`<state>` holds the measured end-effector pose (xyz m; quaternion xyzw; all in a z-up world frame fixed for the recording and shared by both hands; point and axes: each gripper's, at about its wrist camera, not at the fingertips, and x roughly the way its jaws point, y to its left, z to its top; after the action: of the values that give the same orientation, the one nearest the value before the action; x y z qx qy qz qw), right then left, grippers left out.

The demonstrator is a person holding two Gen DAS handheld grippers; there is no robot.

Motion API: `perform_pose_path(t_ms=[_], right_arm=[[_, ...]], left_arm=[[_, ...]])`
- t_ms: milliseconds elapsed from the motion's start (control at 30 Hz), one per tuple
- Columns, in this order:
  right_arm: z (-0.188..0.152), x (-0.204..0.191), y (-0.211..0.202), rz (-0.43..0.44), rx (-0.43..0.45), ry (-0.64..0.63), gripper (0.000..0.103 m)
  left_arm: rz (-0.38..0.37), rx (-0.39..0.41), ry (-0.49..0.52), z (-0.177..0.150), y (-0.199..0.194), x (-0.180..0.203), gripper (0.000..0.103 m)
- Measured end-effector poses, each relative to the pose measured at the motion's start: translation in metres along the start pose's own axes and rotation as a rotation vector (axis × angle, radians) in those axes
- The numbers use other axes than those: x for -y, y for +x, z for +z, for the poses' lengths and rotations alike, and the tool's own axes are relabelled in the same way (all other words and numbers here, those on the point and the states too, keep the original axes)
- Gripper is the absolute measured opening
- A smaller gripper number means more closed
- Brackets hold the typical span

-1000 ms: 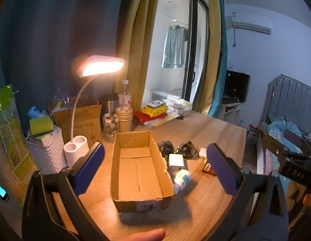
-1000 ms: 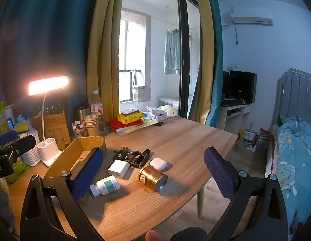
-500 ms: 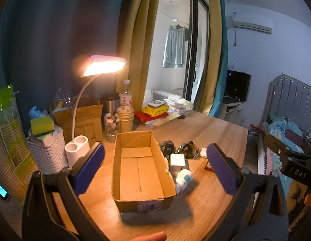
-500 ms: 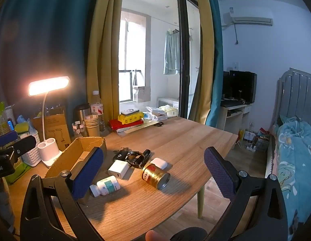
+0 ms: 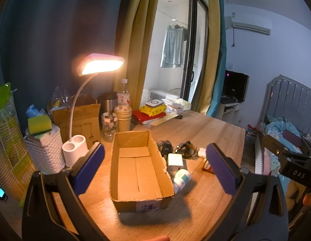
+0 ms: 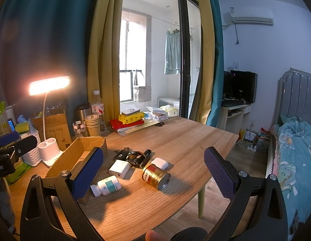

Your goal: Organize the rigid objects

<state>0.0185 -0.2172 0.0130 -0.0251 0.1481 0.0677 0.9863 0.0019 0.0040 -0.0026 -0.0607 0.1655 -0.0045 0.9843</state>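
Observation:
An empty open cardboard box lies on the wooden table; it also shows in the right wrist view. Beside it lie a white pill bottle, a white charger, a gold tin on its side, a white earbud case, a watch and a black key fob. My left gripper is open and empty above the box. My right gripper is open and empty above the tin.
A lit desk lamp with a white base, a white basket with a sponge, paper cups, a jar, a bottle and a stack of books line the table's back. A bed stands right.
Both grippers have shifted only slightly; the right one drifted a little closer to the tin. Both stay open. No object has moved.

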Motion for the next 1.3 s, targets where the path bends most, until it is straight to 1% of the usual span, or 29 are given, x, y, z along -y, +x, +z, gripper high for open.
perform_pose_path(t_ms=[100,367,1300], right_arm=[[0.0,0.0,0.0,0.0,0.0,0.0,0.102],[0.001,-0.001,-0.001,0.001,0.0,0.0,0.102],[0.002,-0.008,-0.001,0.003,-0.006,0.002,0.102]], left_arm=[[-0.003,0.0,-0.001,0.0,0.0,0.001,0.101],[0.021,-0.003,0.009,-0.001,0.0,0.004,0.101],[0.022,-0.005,0.0,-0.003,0.002,0.003,0.101]])
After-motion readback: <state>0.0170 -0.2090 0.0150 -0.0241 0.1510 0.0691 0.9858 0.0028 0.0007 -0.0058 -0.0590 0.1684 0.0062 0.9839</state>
